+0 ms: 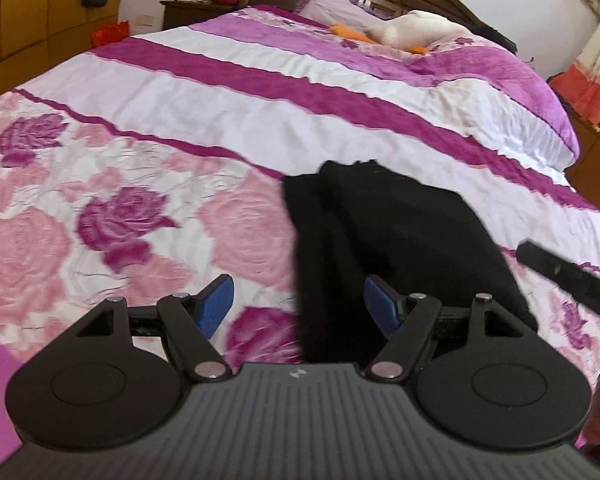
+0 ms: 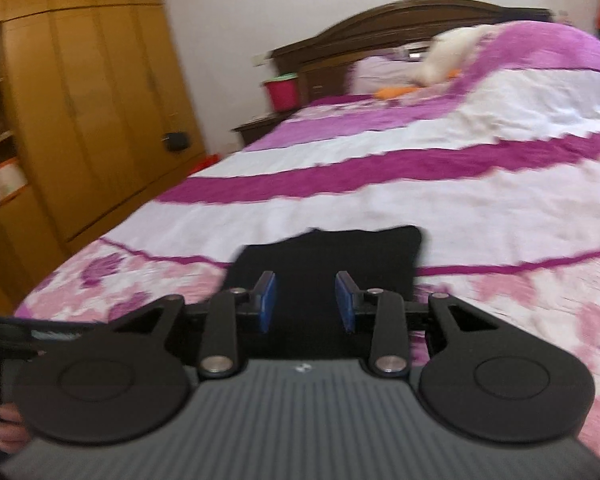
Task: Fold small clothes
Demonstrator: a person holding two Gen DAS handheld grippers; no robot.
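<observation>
The black top [image 2: 324, 264] lies folded on the bedspread [image 1: 140, 128] just ahead of my right gripper [image 2: 305, 302], jaws narrowly apart holding nothing, left gripper [image 1: 300, 304] wide, so mostly done I reckon.

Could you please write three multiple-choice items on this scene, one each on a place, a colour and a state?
1. Where does the black garment lie?
A. on the bedspread
B. on the nightstand
C. in the wardrobe

2. What colour are the pads of the right claw?
A. red
B. blue
C. yellow

3. How does the left claw stand?
A. shut on the garment
B. shut on nothing
C. open

Answers:
1 A, it lies flat on the floral quilt.
2 B, both pads look blue.
3 C, its pads stand wide apart, gripping nothing.
</observation>
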